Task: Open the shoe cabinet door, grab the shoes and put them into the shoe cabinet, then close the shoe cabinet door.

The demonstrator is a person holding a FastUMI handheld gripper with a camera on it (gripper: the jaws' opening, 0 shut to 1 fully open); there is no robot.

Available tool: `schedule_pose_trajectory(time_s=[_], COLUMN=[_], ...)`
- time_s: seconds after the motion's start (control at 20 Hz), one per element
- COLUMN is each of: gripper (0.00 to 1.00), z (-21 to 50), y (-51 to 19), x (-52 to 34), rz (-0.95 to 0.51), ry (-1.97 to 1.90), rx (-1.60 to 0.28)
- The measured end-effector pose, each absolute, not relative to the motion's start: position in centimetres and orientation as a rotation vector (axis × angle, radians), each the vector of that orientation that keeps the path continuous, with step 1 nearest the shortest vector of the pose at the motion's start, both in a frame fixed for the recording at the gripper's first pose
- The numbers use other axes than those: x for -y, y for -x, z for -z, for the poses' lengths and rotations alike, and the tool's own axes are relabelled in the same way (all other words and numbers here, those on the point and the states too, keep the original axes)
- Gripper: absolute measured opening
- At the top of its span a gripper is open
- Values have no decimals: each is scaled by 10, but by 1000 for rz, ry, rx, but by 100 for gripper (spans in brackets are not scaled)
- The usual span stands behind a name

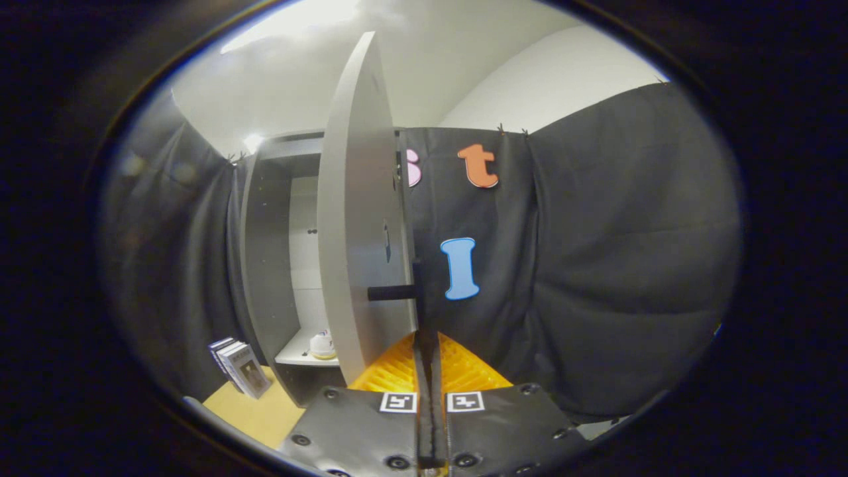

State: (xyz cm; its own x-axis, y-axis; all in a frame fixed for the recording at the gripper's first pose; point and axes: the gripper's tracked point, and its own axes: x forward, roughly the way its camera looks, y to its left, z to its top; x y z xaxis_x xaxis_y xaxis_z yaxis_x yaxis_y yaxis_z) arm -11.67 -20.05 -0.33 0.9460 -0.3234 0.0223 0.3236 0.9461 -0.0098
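The grey shoe cabinet (268, 265) stands ahead and to the left, its door (358, 218) swung out almost edge-on towards me. A dark bar handle (392, 292) sticks out from the door's face. Its upright bar runs down between the fingertips of my gripper (424, 339), whose fingers are pressed together on it. Inside the cabinet, a white shoe (322, 344) rests on the pale lower shelf (295, 354), partly hidden by the door.
A small stack of books (240, 368) leans by the cabinet's left foot on the wooden floor (255, 414). Black cloth walls close in on the left and right.
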Motion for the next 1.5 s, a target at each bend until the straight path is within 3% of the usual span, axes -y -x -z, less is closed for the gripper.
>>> schedule_pose_trajectory(time_s=[0.35,0.8,1.15,1.5], gripper=[2,2,2,2], z=[4,-11,-30,-12], y=[126,171,184,155], x=[224,287,245,174], rz=[278,441,488,410], ry=[48,72,92,101], rx=[6,37,117,124])
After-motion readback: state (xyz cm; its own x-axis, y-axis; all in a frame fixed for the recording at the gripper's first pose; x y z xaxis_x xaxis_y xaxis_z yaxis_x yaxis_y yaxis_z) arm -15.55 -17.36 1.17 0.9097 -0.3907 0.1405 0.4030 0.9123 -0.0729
